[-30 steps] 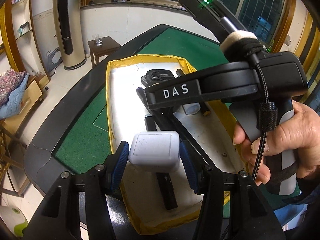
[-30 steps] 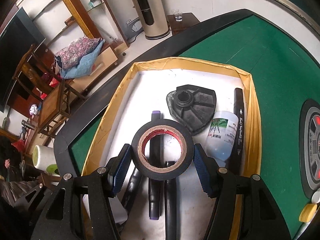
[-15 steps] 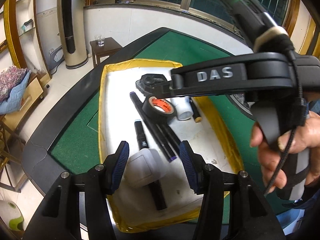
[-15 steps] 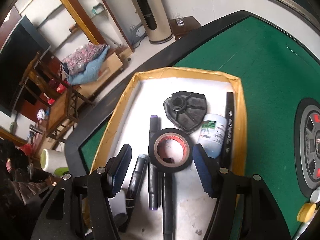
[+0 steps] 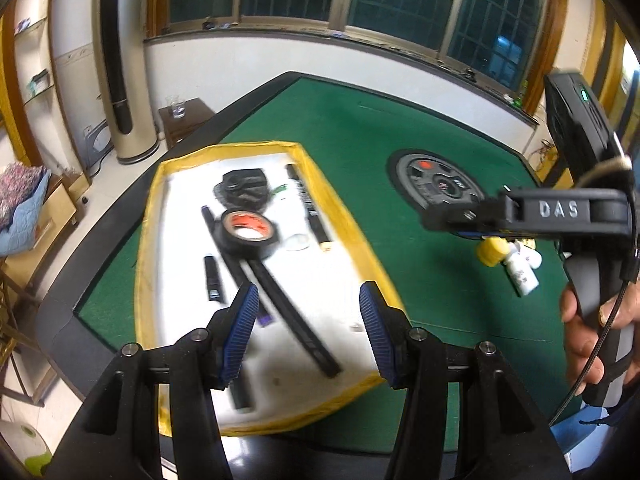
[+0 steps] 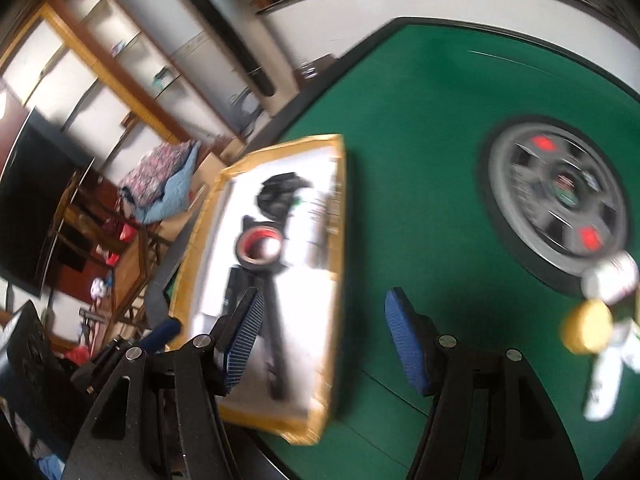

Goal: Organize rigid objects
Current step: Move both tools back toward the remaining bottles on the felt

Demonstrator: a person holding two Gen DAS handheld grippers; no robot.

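A yellow-rimmed white tray (image 5: 149, 216) sits on the green table and also shows in the right wrist view (image 6: 336, 240). In it lie a black tape roll (image 5: 248, 232), a black plastic part (image 5: 242, 192), several black markers (image 5: 288, 312) and a white bottle (image 5: 294, 224). My left gripper (image 5: 306, 334) is open and empty above the tray's near end. My right gripper (image 6: 324, 340) is open and empty over the tray's right rim, and its body shows in the left wrist view (image 5: 560, 212). White bottles and a yellow cap (image 5: 492, 250) lie on the felt at right; the right wrist view shows them blurred (image 6: 588, 324).
A round grey and black disc (image 5: 440, 186) is set in the green felt right of the tray. The table's black edge (image 5: 72, 312) runs along the left. A small wooden stand with a glass (image 5: 176, 106) and a tall fan stand beyond it.
The left gripper let go of the white box and the right let go of the tape roll into the tray. Both grippers pulled back and swung right, now empty.
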